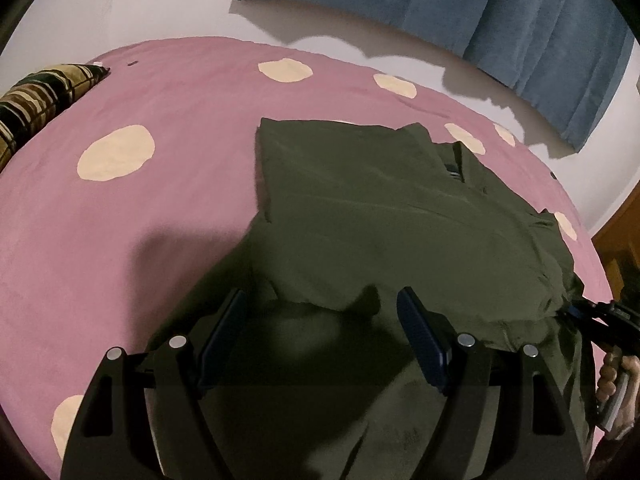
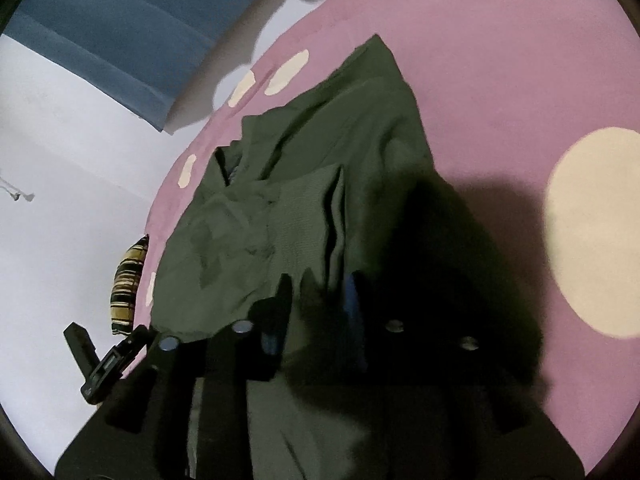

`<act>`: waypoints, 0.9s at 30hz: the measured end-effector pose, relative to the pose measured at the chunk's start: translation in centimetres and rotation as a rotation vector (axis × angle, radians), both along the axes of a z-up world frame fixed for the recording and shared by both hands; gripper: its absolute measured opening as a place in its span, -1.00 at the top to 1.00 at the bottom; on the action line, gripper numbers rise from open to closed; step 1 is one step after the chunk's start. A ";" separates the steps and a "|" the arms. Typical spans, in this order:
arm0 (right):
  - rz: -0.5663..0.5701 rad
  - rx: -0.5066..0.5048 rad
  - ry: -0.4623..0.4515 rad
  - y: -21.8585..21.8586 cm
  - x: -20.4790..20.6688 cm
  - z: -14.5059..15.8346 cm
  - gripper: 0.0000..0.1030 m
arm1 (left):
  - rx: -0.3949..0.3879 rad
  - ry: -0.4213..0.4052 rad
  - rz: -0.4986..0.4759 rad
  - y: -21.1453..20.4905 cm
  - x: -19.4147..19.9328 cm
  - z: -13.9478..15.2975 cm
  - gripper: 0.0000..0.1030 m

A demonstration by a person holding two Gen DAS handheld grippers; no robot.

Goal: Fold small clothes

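One garment (image 1: 360,200), dark olive green, lies partly folded on a bed with a pink cover (image 1: 160,200) printed with cream spots. In the left wrist view the garment spreads from the centre of the bed toward the right edge, its near edge running under the claws. A small tag or label shows near the collar area, but no writing on it can be read.

Left claw (image 1: 320,332): jaws stand wide apart, hovering just above the near edge of the garment. Both blue pads are clear of the fabric; nothing is held.

Right claw (image 2: 316,304): jaws stand narrowly apart, low over the garment's near edge. Deep shadow covers this area. A fold of fabric appears between the fingers, but whether the pads press on it cannot be told. In the left wrist view the right claw reaches the garment's right corner, with the person's hand (image 1: 616,380) on its handle.

A striped pillow (image 1: 44,96) in brown, black and cream lies at the far left of the bed. A blue curtain (image 1: 500,20) hangs against the pale wall behind. No containers appear in either view.
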State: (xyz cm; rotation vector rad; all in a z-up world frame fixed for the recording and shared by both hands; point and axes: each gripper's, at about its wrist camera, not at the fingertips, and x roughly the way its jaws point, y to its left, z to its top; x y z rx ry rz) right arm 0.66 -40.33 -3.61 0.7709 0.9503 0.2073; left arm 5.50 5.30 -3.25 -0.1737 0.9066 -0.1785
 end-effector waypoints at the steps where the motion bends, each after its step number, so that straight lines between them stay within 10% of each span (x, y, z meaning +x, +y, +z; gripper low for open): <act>1: -0.001 -0.003 -0.004 -0.1 -0.5 0.3 0.40 | 0.000 -0.004 -0.001 0.0 -0.2 0.1 -0.48; 15: -0.024 -0.042 0.001 -3.6 -9.9 1.9 -0.15 | 0.000 -0.016 -0.008 1.9 -3.7 2.1 -0.48; 27: 0.074 0.022 0.017 -3.6 -15.0 0.7 -0.39 | -0.182 0.140 -0.090 10.4 -10.4 -0.7 -0.56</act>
